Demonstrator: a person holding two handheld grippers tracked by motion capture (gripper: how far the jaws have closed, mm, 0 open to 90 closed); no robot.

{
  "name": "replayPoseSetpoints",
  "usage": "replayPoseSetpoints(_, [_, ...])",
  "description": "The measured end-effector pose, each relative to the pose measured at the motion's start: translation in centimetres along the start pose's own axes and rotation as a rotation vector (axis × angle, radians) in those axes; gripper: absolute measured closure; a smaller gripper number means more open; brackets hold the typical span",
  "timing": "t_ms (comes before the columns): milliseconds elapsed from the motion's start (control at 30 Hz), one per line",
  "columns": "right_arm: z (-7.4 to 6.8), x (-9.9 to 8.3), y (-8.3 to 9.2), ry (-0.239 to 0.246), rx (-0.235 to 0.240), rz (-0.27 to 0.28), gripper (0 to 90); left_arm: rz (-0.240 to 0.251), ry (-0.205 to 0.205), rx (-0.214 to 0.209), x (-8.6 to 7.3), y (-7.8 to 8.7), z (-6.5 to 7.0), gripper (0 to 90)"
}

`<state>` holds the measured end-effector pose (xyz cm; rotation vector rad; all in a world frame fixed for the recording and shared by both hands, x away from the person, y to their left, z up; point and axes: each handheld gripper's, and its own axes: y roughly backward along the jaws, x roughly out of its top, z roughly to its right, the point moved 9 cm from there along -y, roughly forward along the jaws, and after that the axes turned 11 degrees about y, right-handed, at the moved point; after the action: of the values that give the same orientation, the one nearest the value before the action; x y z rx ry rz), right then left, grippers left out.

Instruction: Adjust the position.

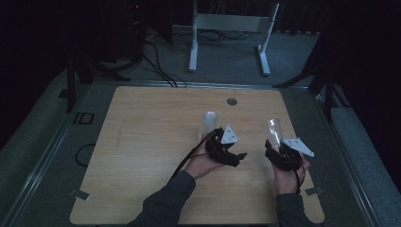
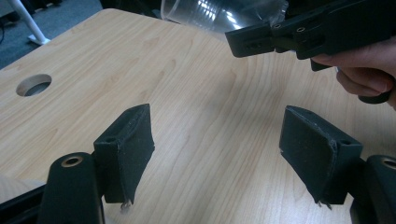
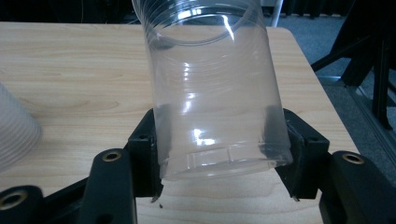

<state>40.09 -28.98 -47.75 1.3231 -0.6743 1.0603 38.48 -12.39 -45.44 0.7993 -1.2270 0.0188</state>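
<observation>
Where the right tongs (image 3: 219,158) close from both sides, a clear plastic cup (image 3: 212,88) held near its base, jaws pressing the wall left and right, mouth tipped away from the camera toward the far edge of the worktop (image 3: 74,70). Lifted off the wood, base hanging just above it in the right gripper view. From the high view, same cup (image 1: 274,130) standing up out of the right tongs (image 1: 276,150) at the right side of the worktop (image 1: 151,142), right hand (image 1: 286,172) wrapped around the handle below.

Left tongs (image 2: 217,154) spread wide, released, bare wood grain between the two black pads (image 2: 130,144), gripping none of it. Seen in the high view near the middle of the worktop as left tongs (image 1: 226,153), held by the left hand (image 1: 203,163), grey three-cornered plate on top.

Just beyond the left tongs, a second cup (image 1: 210,124), frosted and ribbed, standing mouth down on the wood, near but whether touching cannot be told. Edge of it also at the left of the right gripper view as second cup (image 3: 16,128).

Round cable hole (image 1: 231,101) toward the far edge of the worktop, well apart from both cups. Dark surroundings, white frame legs (image 1: 227,38) on the floor behind.
</observation>
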Motion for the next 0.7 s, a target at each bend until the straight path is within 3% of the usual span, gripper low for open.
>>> replayPoseSetpoints(300, [-0.1,0.7,0.7,0.029,-0.023,0.070,41.9,0.004,0.010,-0.009,0.6,-0.4,0.3,25.7])
replayPoseSetpoints(700, [-0.3,1.0,1.1,0.032,-0.038,0.105,41.9,0.021,0.031,-0.022,1.5,-0.5,0.4,25.6])
